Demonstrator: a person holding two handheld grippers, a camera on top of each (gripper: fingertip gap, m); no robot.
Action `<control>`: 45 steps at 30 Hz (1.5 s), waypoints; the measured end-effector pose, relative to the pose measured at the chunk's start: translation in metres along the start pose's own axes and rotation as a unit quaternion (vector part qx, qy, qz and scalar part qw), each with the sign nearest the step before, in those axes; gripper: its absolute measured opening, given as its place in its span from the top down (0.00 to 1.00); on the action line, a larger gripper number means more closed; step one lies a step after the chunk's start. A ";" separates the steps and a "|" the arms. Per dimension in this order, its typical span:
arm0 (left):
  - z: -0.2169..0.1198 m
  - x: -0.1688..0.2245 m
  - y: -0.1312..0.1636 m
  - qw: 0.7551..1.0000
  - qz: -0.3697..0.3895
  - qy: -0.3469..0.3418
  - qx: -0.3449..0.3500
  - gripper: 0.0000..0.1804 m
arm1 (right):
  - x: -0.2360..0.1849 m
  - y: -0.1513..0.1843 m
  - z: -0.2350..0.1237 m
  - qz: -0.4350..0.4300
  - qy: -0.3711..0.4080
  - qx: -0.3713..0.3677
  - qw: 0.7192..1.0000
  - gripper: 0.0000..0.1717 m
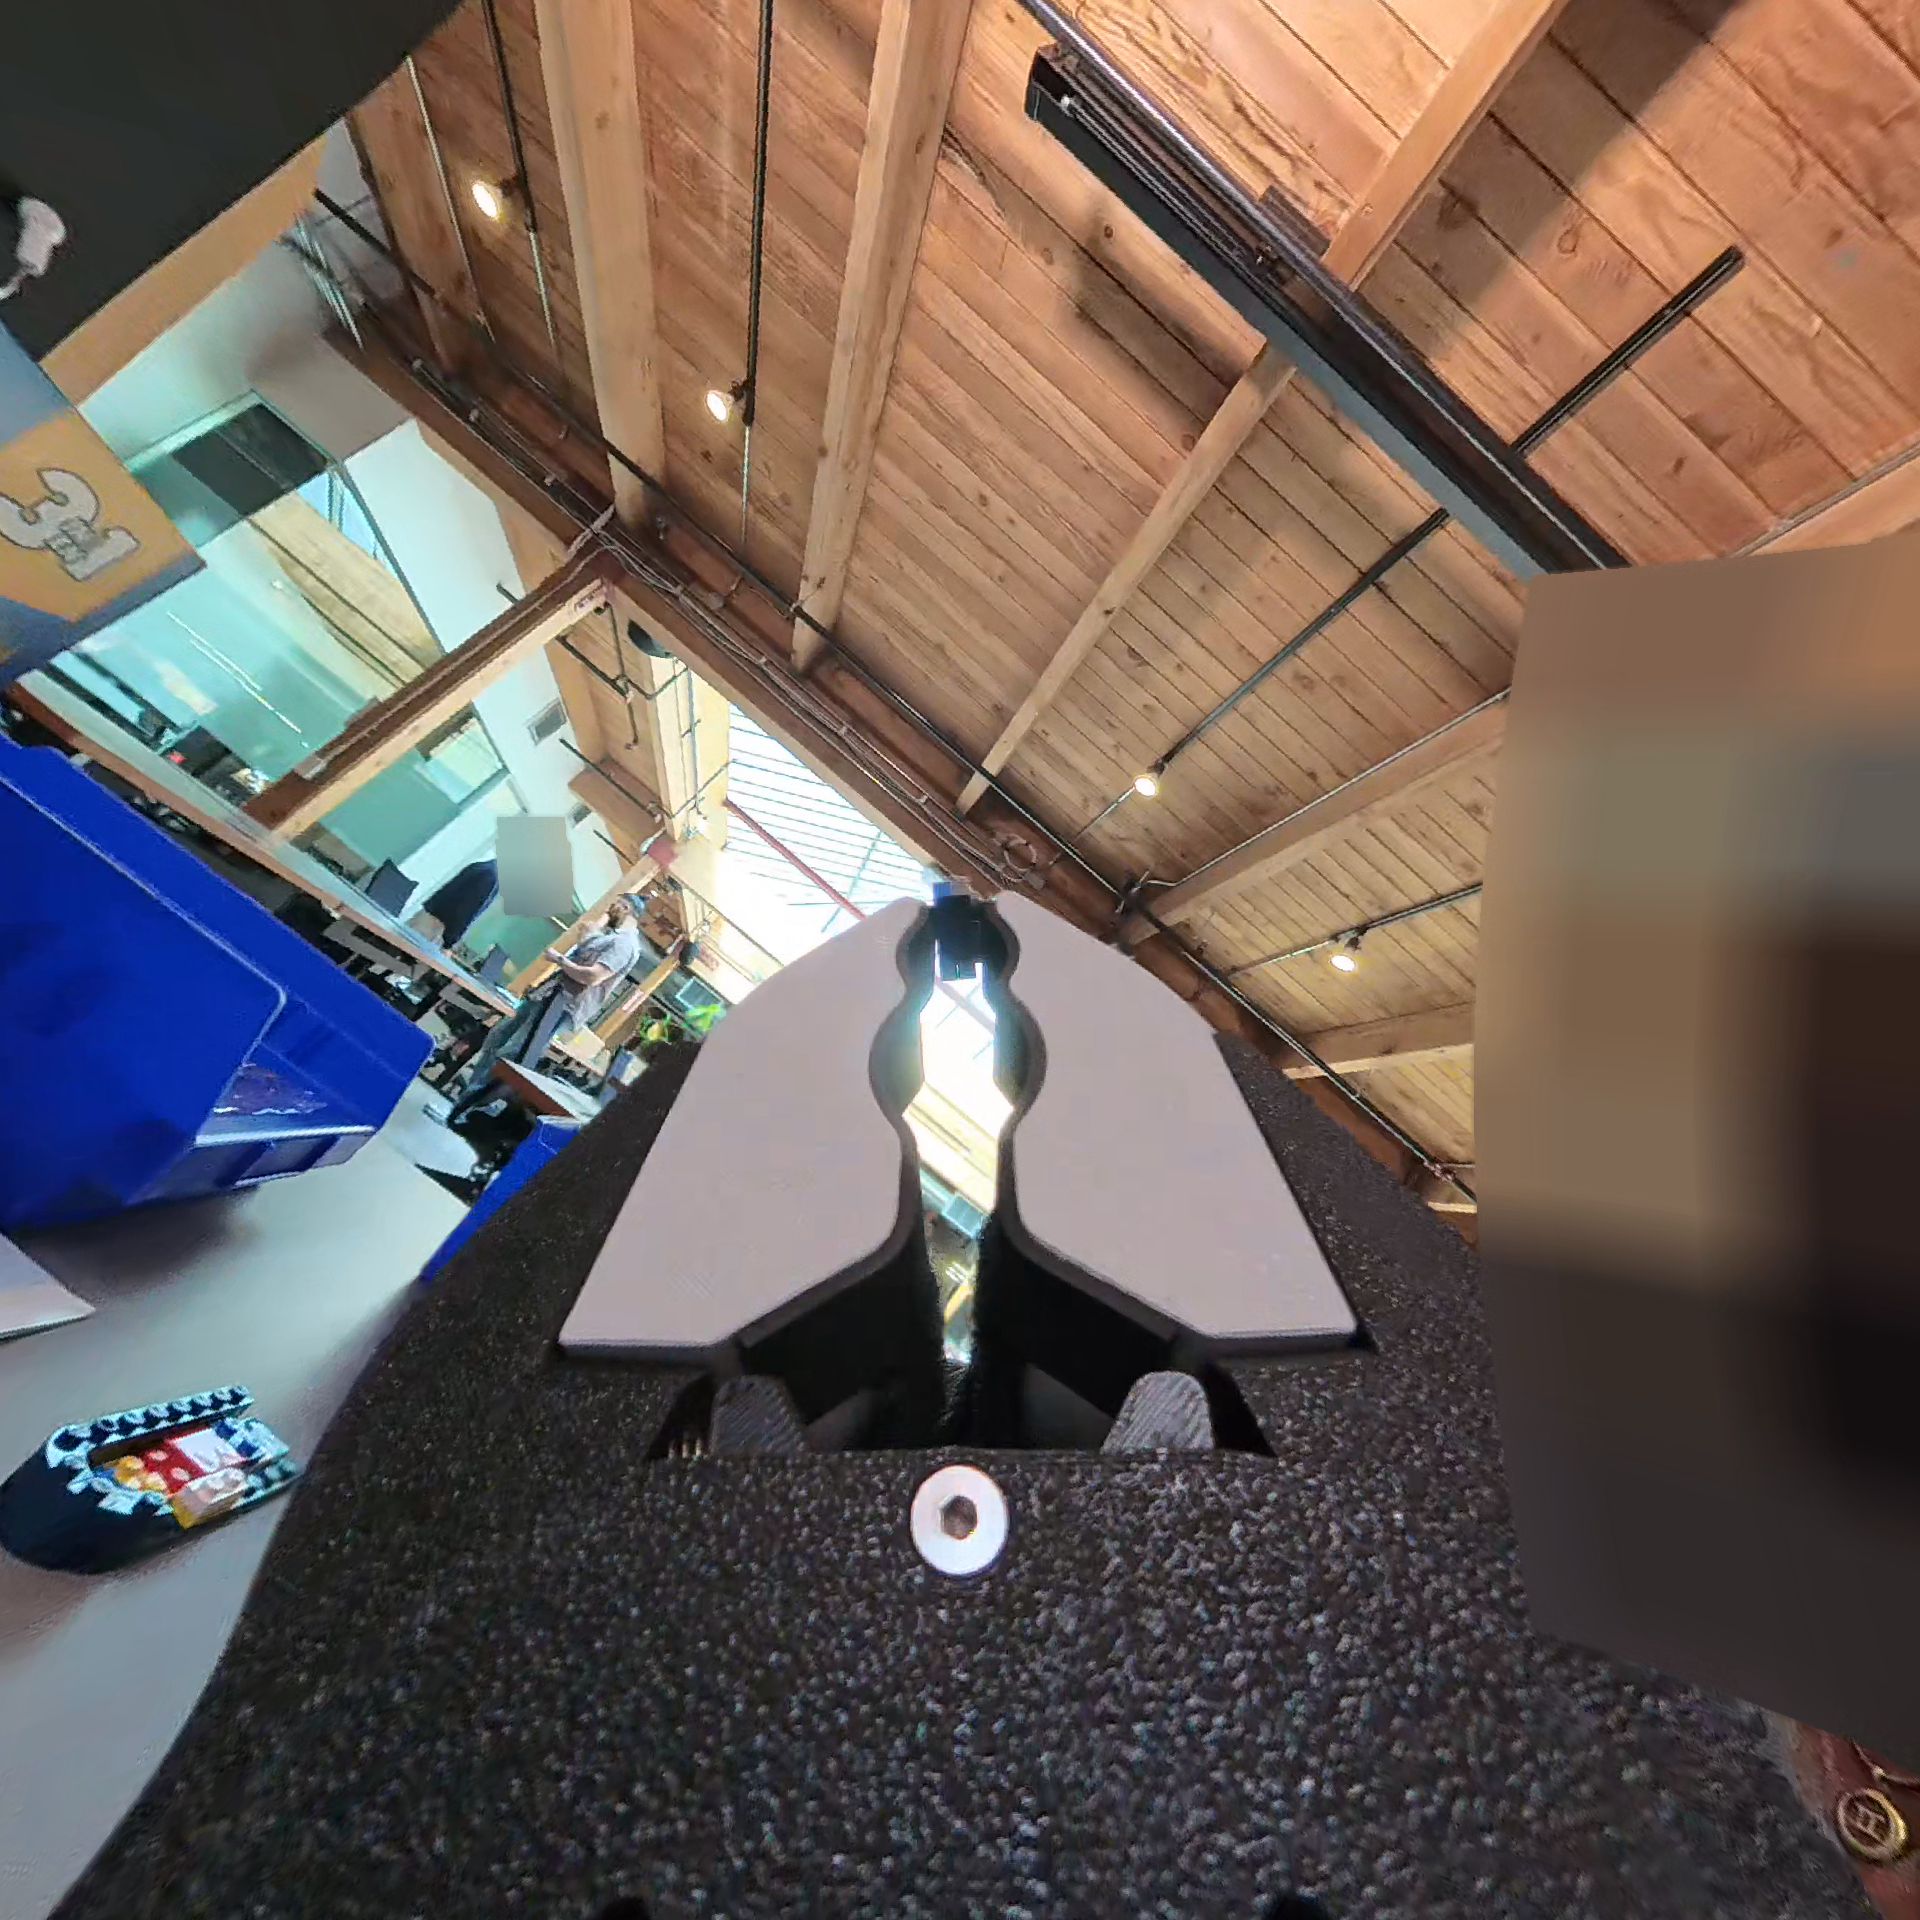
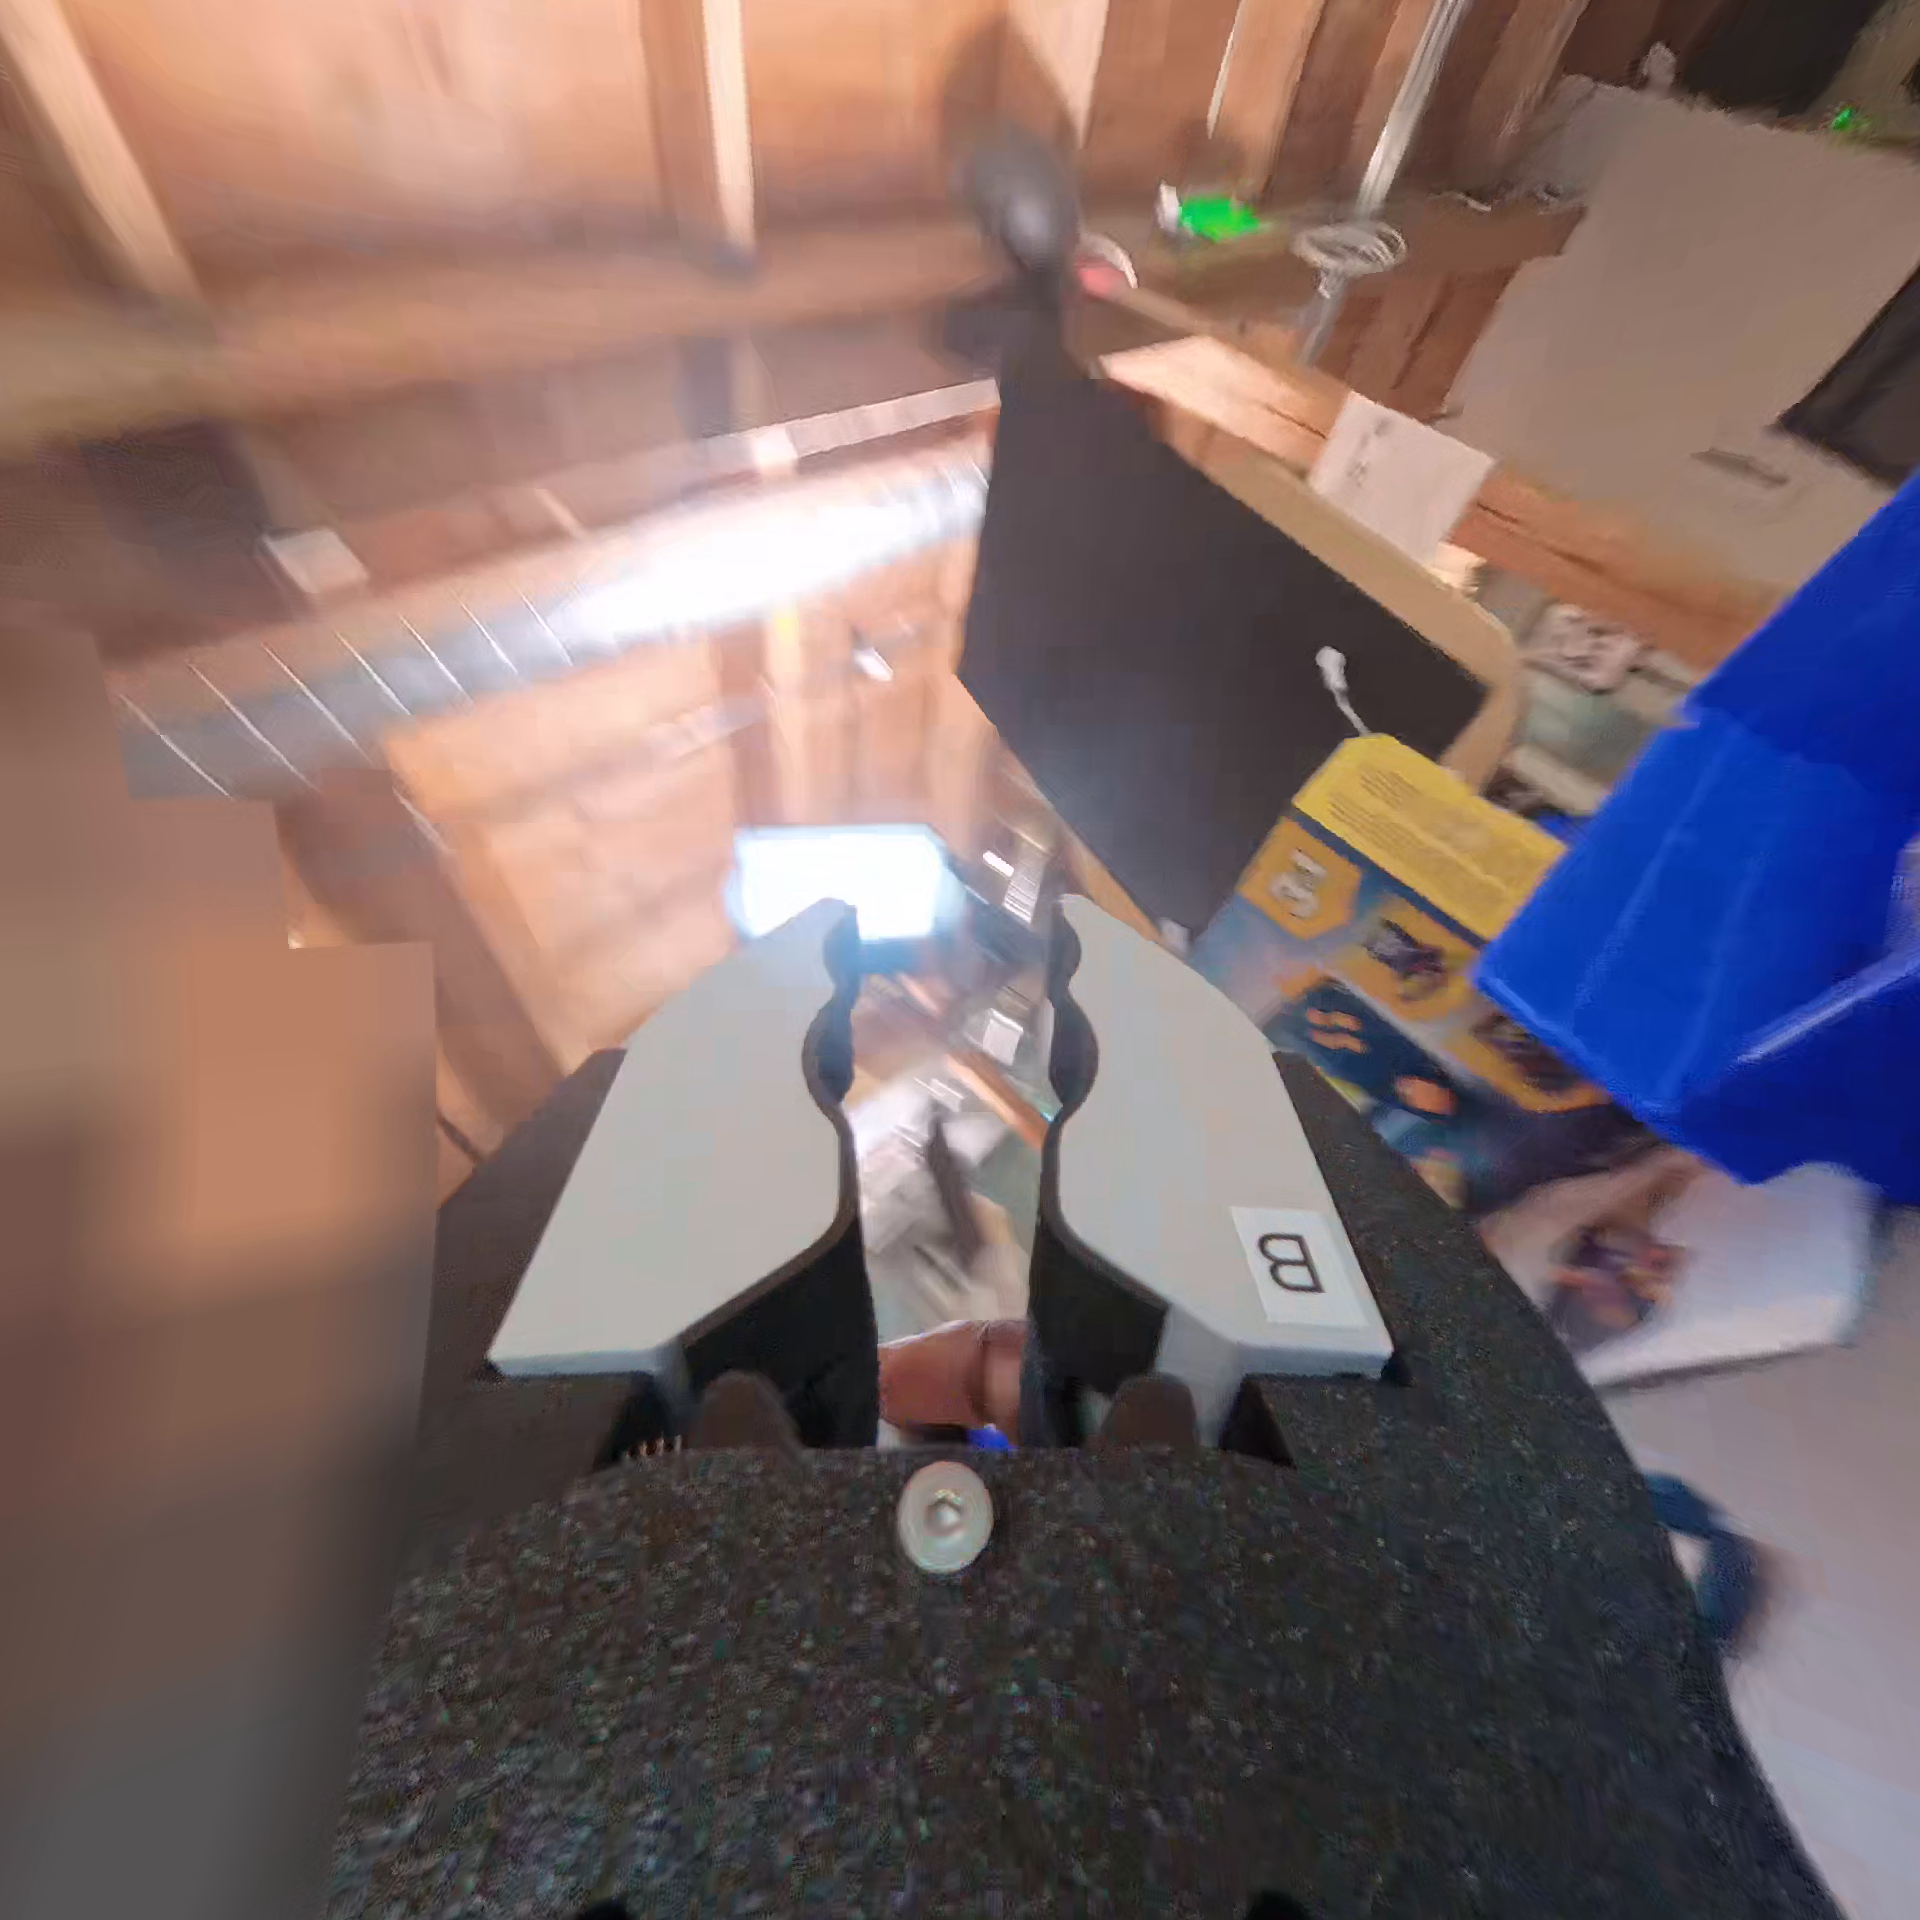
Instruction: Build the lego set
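Left wrist view, left to right. A large blue bin (image 1: 156,997) stands on the grey worktop (image 1: 208,1330) toward its far left edge; the bin's inside cannot be seen from this angle. Nearer, at the left edge of the worktop, lies a small black open tray (image 1: 145,1481) with a black-and-white patterned rim, holding small red, white and yellow pieces. Bare worktop lies between bin and tray.

The left gripper (image 1: 958,920) points up toward the wooden ceiling (image 1: 1039,416), well clear of the worktop. Its fingertips (image 1: 883,935) are clenched on a small dark block with a blue end (image 1: 956,940), which is caught at the very tip; the pads press it from both sides.

Right wrist view, left to right; this view is blurred by motion. The right gripper (image 2: 951,935) stands released, its jaws well apart with only background between them. A dark monitor (image 2: 1164,644) rises beyond it. Right of that, a yellow-and-blue printed box (image 2: 1423,914) stands on the worktop, with a blue bin (image 2: 1745,935) just beside it at the right edge; that bin's contents are hidden. A printed booklet (image 2: 1714,1278) lies flat in front of the box.
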State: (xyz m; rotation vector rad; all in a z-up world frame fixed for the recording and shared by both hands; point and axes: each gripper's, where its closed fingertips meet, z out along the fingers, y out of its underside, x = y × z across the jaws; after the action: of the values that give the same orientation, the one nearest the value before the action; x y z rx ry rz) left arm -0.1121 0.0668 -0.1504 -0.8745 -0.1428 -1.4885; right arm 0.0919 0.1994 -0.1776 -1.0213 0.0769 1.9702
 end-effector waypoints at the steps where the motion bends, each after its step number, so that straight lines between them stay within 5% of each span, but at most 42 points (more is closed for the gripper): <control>1: 0.001 -0.001 0.002 1.000 -0.002 -0.001 -0.004 0.95 | 0.000 -0.013 -0.005 0.064 -0.028 0.038 0.997 0.82; 4: 0.004 -0.001 0.013 1.000 -0.008 0.005 -0.029 0.95 | 0.002 -0.035 -0.016 0.149 -0.070 0.107 0.981 0.86; 9: 0.006 -0.001 0.021 0.999 -0.020 0.008 -0.048 0.96 | -0.007 -0.016 -0.006 0.093 -0.067 0.039 0.993 0.88; 29: 0.005 -0.018 0.038 0.990 0.044 -0.063 -0.118 0.96 | -0.021 -0.001 0.000 0.057 -0.096 0.001 0.994 1.00; 35: -0.006 -0.015 -0.006 0.993 0.076 -0.081 -0.034 0.96 | -0.033 0.053 0.011 -0.049 -0.089 -0.151 0.983 1.00; 38: -0.014 -0.017 -0.022 0.992 0.081 -0.097 -0.002 0.96 | -0.032 0.119 0.006 -0.142 -0.084 -0.315 0.935 1.00; 40: -0.014 -0.020 -0.023 0.991 0.083 -0.104 -0.002 0.96 | -0.032 0.173 -0.011 -0.194 -0.097 -0.438 0.873 1.00; 43: -0.014 -0.020 -0.021 0.992 0.076 -0.099 -0.004 0.96 | -0.006 0.245 -0.061 -0.318 -0.102 -0.628 0.703 0.96; 45: -0.015 -0.019 -0.023 0.993 0.071 -0.096 0.001 0.96 | 0.013 0.265 -0.078 -0.399 -0.088 -0.680 0.609 0.96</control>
State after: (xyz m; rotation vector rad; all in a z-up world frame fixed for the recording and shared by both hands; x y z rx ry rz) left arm -0.1420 0.0771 -0.1624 -1.0056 -0.2191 -1.2710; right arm -0.0564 0.0163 -0.3218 -1.3095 -1.9147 0.9619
